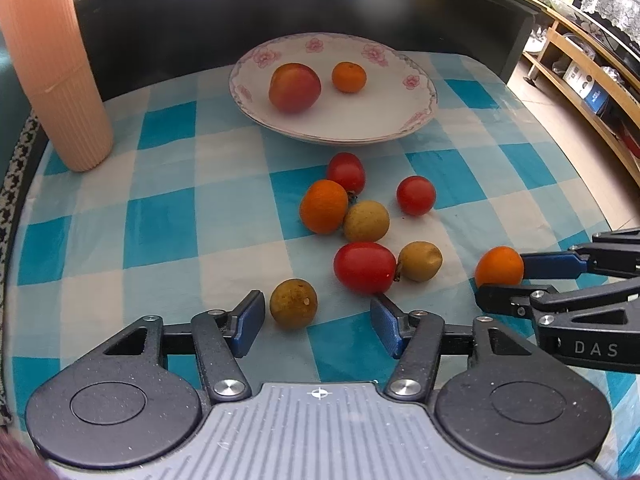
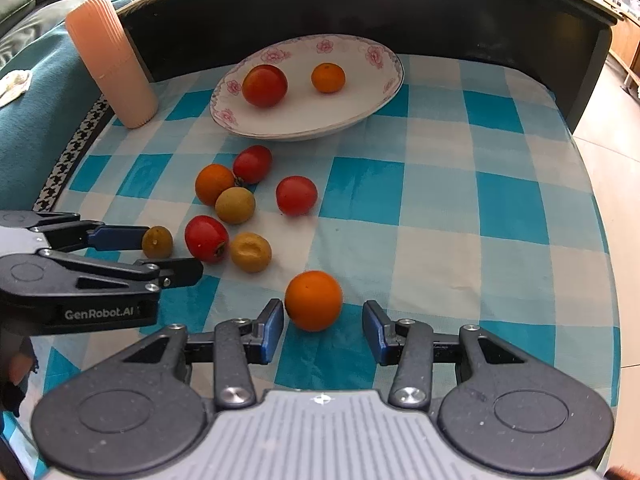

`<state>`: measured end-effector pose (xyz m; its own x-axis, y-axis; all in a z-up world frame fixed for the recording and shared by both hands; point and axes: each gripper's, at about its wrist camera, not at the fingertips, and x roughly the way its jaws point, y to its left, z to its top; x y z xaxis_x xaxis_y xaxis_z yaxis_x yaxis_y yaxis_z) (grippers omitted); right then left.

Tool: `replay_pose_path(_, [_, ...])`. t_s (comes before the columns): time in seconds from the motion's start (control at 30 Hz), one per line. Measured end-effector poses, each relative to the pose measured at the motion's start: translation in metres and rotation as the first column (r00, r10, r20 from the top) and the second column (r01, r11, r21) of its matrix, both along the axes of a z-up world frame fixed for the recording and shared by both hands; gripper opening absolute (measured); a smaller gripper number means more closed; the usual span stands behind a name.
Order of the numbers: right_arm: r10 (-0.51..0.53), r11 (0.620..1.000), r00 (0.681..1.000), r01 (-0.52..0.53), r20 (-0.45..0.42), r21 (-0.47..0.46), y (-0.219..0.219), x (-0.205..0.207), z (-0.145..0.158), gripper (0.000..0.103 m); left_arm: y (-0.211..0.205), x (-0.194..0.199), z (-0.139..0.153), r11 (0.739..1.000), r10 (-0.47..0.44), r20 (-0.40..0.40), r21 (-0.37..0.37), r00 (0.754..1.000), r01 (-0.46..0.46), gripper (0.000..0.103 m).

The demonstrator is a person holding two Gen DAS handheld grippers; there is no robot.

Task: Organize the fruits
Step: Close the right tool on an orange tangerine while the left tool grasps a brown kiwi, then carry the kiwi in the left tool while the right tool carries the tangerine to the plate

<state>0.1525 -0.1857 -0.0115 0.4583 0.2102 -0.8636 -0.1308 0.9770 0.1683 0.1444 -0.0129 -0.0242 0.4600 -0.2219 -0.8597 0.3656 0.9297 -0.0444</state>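
Now both grippers are low over the checked cloth (image 1: 168,216), each lined up on its own fruit. The left gripper (image 1: 318,320) has its jaws apart with a brown longan (image 1: 293,303) sitting between them, nearer the left pad, nothing pressing on it that I can see, so it is released and not yet gripping. The right gripper (image 2: 323,330) is likewise spread, straddling an orange kumquat (image 2: 313,300) that sits just beside its left pad; again no squeeze. That pairing looks deliberate: each hand takes the loose fruit nearest its own side, which keeps the two tools apart. The flowered plate (image 1: 404,120) waits at the back of the cloth, already carrying a large tomato (image 1: 295,87) and a small orange (image 1: 349,77), so I judge that is where the rest should go. Between grippers and plate lies the cluster (image 1: 360,208): red tomatoes, another kumquat, two more longans, some touching. A straight carry would pass over them, so a lift first seems wise. The right side of the cloth is bare and gives open room; at the left rear a ribbed peach cup (image 1: 56,72) stands upright near the table edge, and a dark board (image 2: 360,8) rises just behind the plate.
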Motion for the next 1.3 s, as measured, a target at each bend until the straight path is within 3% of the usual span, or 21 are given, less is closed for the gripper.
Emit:
replay_pose_path(0.17, [0.004, 1.0, 1.0, -0.004, -0.004, -0.009, 0.001, 0.001, 0.0, 0.059, -0.002, -0.002, 0.0, 0.999, -0.008, 0.02, 0.031, 1.0, 0.007, 0.052])
replay_pose_path(0.27, [0.006, 1.0, 1.0, -0.006, -0.003, -0.015, 0.003, 0.0, 0.001, 0.053, 0.0, 0.0, 0.0, 1.0, 0.002, 0.021, 0.026, 1.0, -0.002, 0.047])
replay_pose_path(0.3, [0.008, 1.0, 1.0, -0.008, -0.007, -0.012, 0.003, 0.0, 0.001, 0.046, 0.0, 0.001, 0.0, 1.0, 0.004, 0.021, 0.026, 1.0, -0.004, 0.043])
replay_pose_path(0.5, [0.001, 1.0, 1.0, -0.001, -0.01, -0.01, 0.001, -0.003, 0.002, 0.046, -0.002, -0.003, 0.001, 0.999, -0.016, 0.024, 0.039, 1.0, 0.016, 0.036])
replay_pose_path(0.87, [0.004, 1.0, 1.0, -0.004, 0.016, 0.0, -0.002, -0.006, 0.007, 0.046, -0.001, -0.008, 0.005, 0.999, -0.036, 0.026, 0.028, 0.999, 0.035, 0.032])
replay_pose_path(1.3, [0.011, 1.0, 1.0, -0.011, 0.0, -0.007, -0.001, -0.005, 0.002, 0.047, -0.003, -0.009, 0.0, 0.997, -0.06, 0.037, 0.051, 0.998, 0.058, 0.036])
